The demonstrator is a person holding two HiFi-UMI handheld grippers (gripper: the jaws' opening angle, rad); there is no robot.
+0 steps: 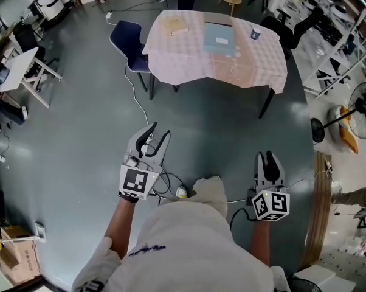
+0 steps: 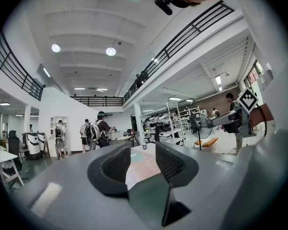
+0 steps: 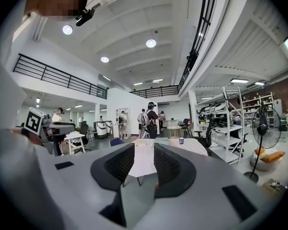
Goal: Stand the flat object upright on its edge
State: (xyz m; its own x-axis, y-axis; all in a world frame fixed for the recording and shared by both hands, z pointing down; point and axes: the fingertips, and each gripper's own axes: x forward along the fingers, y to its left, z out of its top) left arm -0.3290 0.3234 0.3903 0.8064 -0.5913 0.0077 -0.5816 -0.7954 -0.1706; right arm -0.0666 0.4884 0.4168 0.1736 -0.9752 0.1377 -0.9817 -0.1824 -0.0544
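The flat pale-blue object [image 1: 219, 39] lies on a table with a pink checked cloth [image 1: 244, 69], far ahead of me across the grey floor. A tan flat item [image 1: 176, 26] and a small cup [image 1: 256, 33] lie on the same table. My left gripper [image 1: 158, 134] is held low near my body, open and empty. My right gripper [image 1: 265, 158] is also open and empty. In the left gripper view the table [image 2: 145, 169] shows through the gap of the left gripper [image 2: 143, 150]. In the right gripper view the right gripper [image 3: 144, 147] frames the table [image 3: 143, 169] and the cup [image 3: 181, 140].
A dark blue chair [image 1: 127, 41] stands at the table's left side. A white cable [image 1: 137, 96] runs over the floor toward me. A standing fan [image 1: 347, 123] and shelving are at the right, a white desk [image 1: 19, 66] at the left. People [image 3: 152, 119] stand far behind the table.
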